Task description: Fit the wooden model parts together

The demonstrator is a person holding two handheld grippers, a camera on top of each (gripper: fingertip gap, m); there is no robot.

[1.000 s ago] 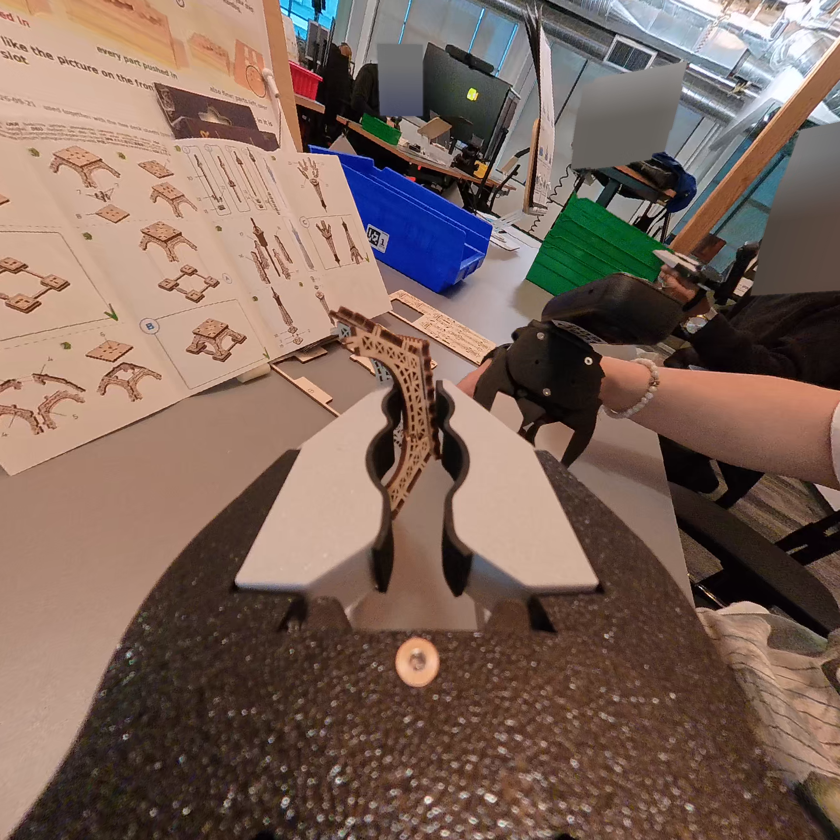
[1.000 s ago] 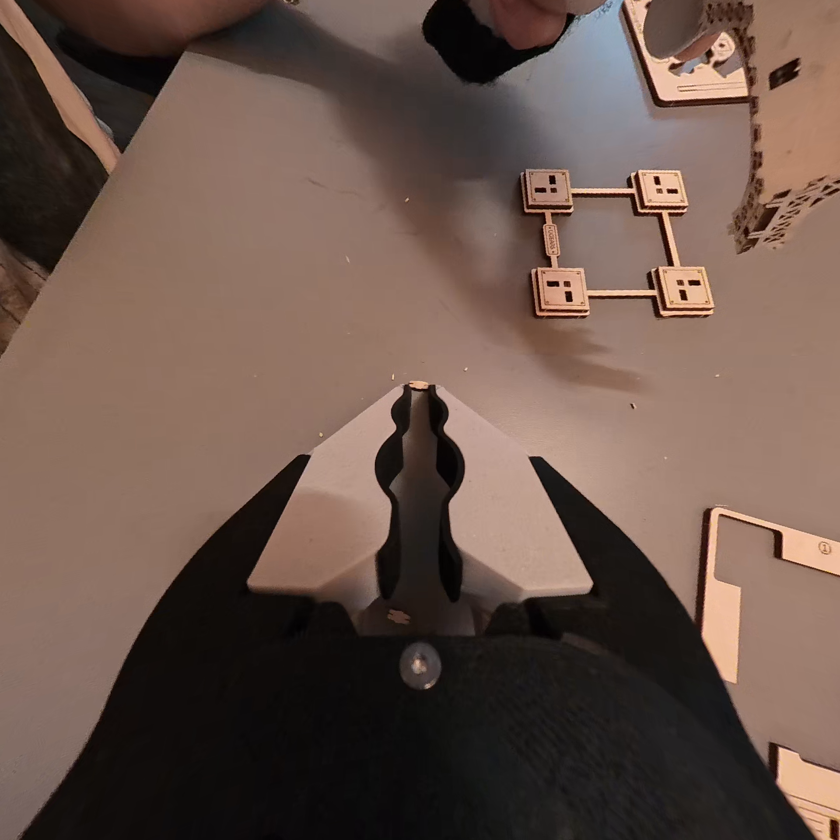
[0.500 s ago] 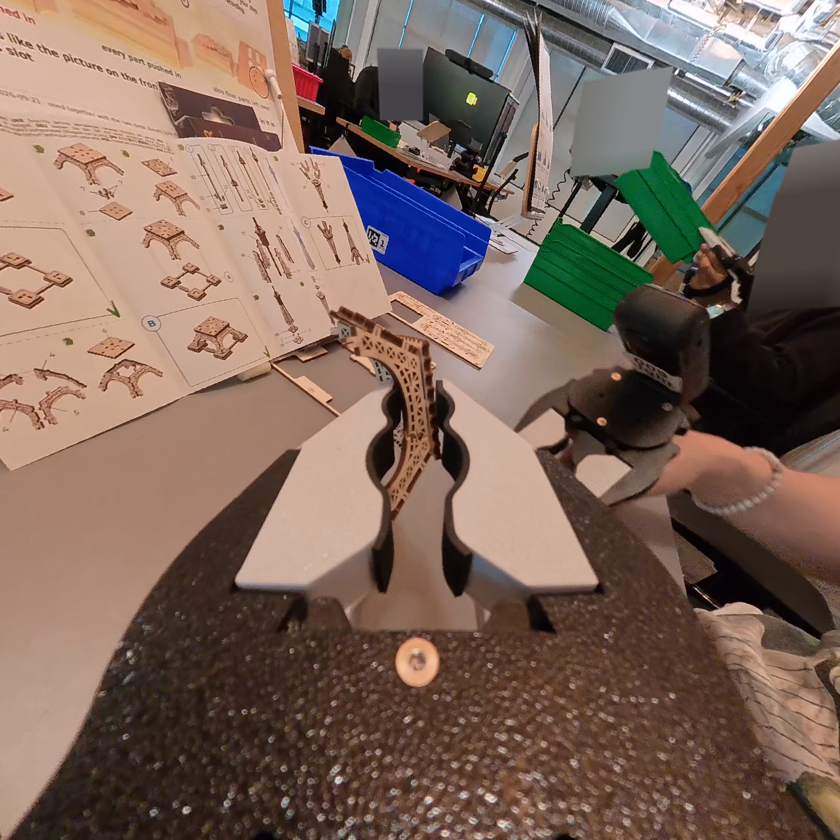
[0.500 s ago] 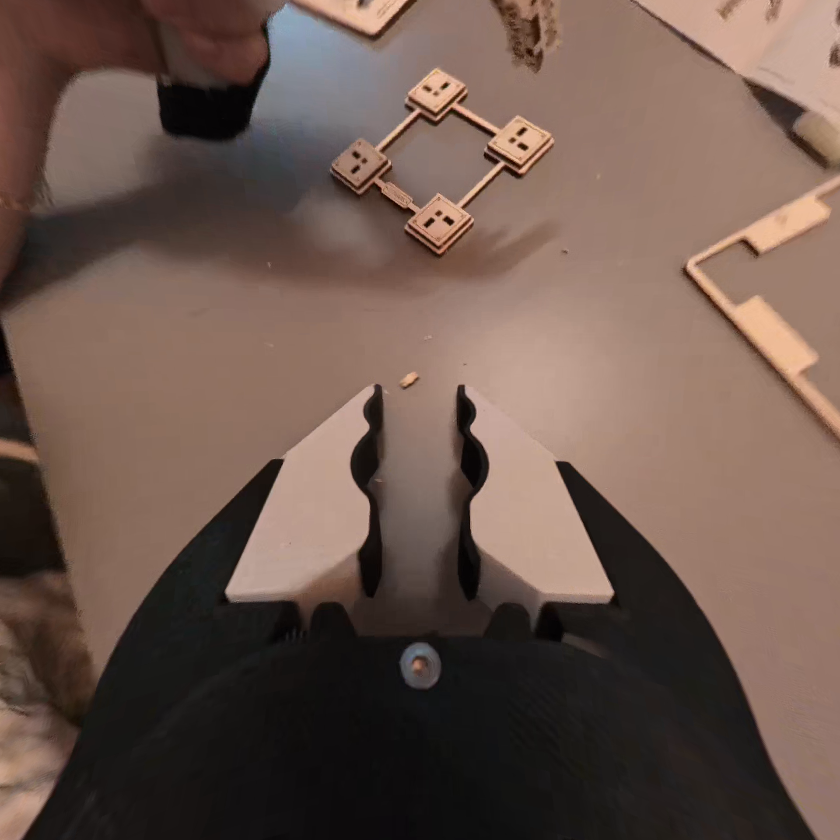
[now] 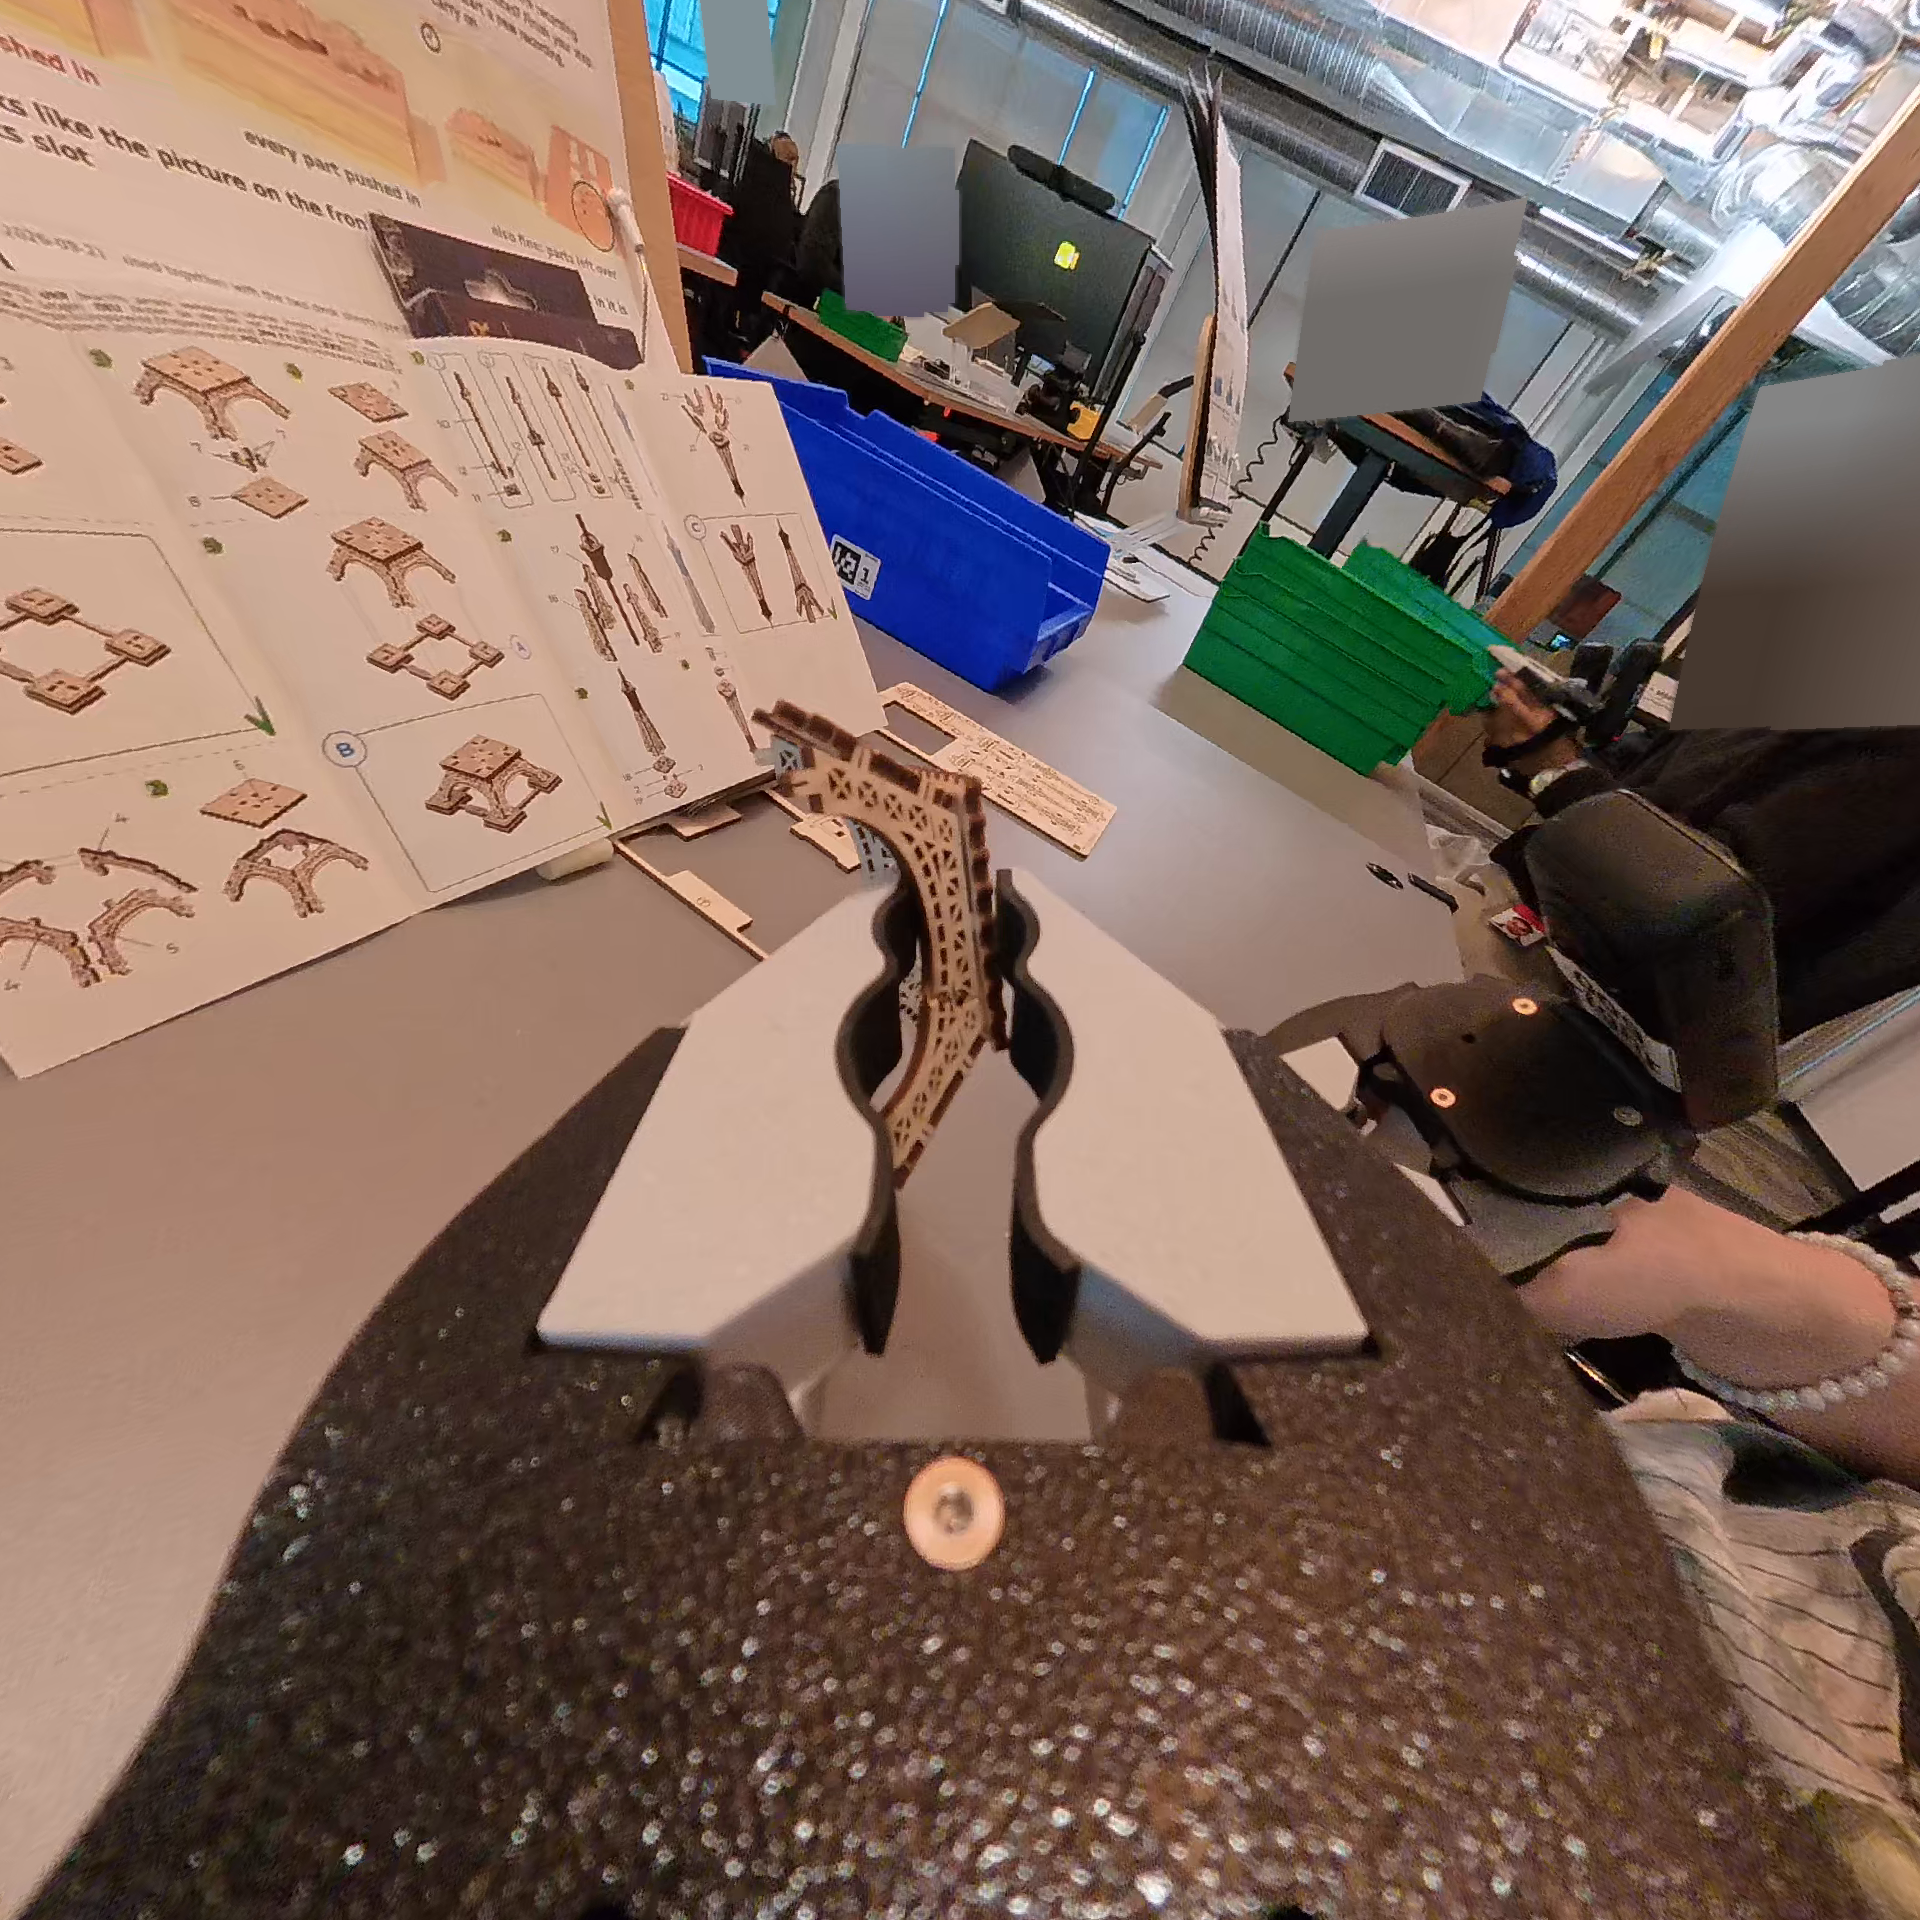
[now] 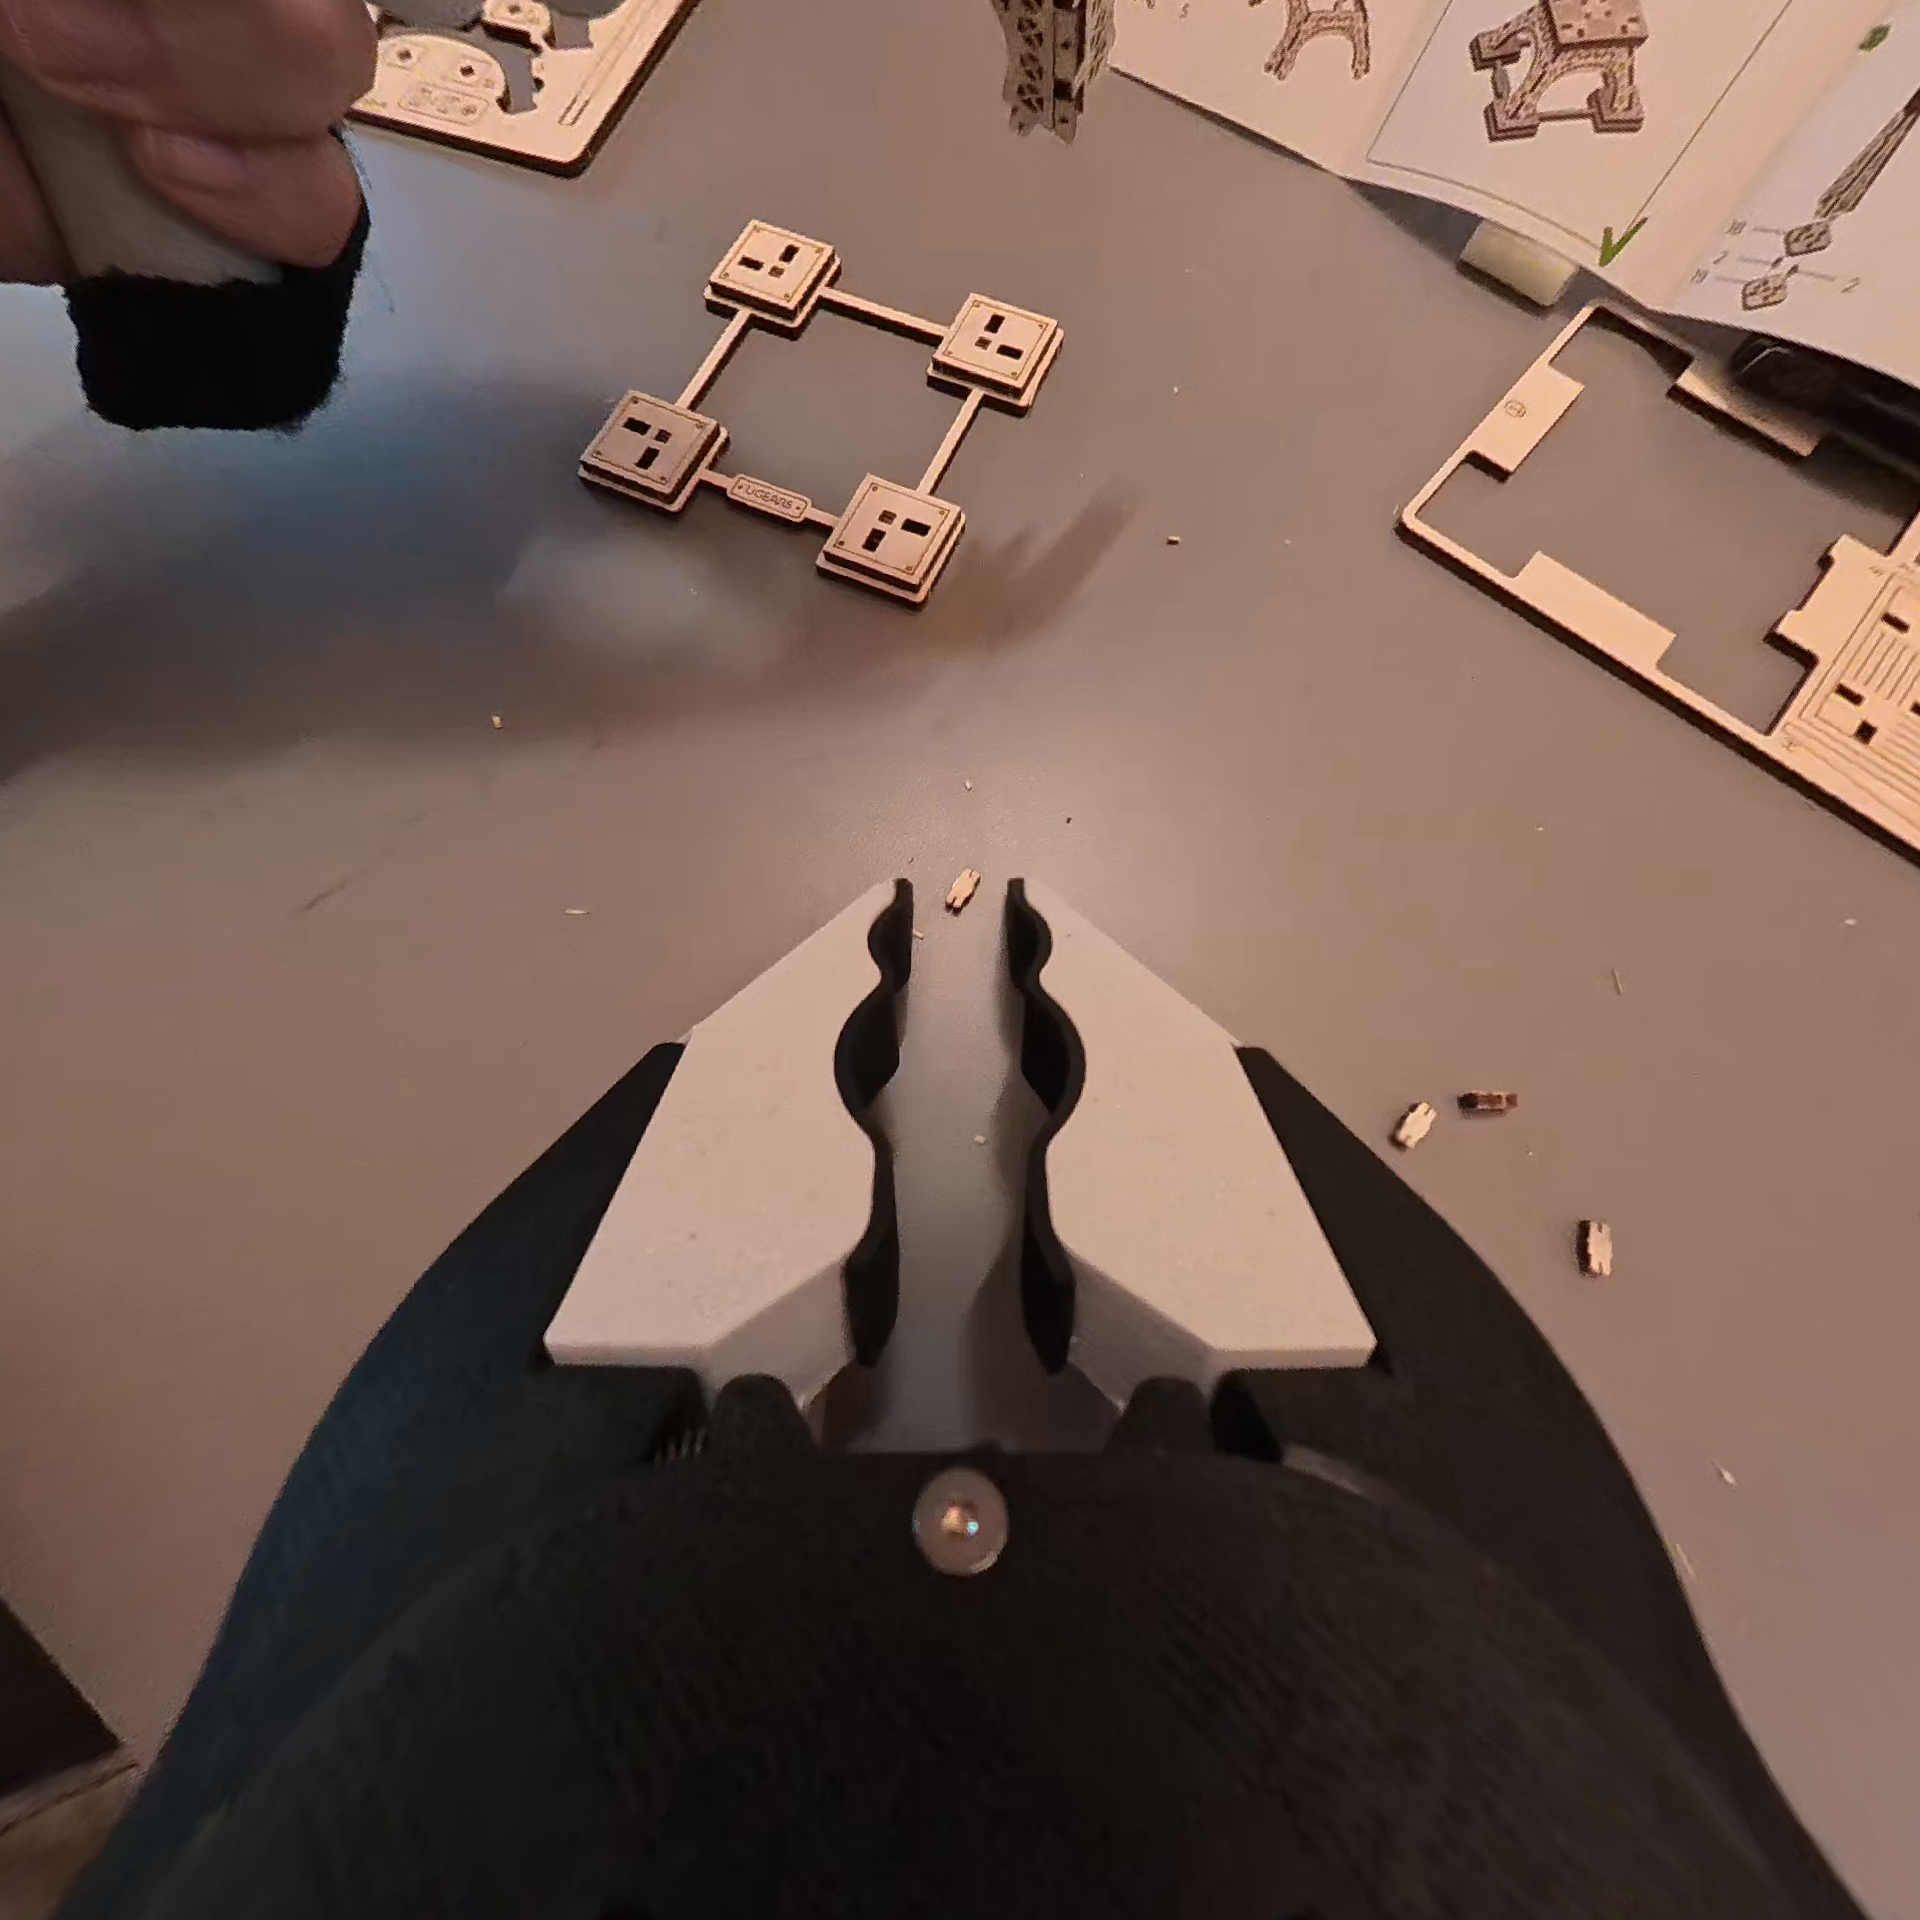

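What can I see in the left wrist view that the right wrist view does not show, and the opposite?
Only the left wrist view shows the left gripper shut on the curved lattice arch piece, the blue bin, the stacked green bins, and the right gripper's black body from outside.

Only the right wrist view shows the square four-pad base frame lying flat, the open, empty right gripper, and small wood bits.

Both show the grey table, the instruction sheet and cut-out wooden sheets.
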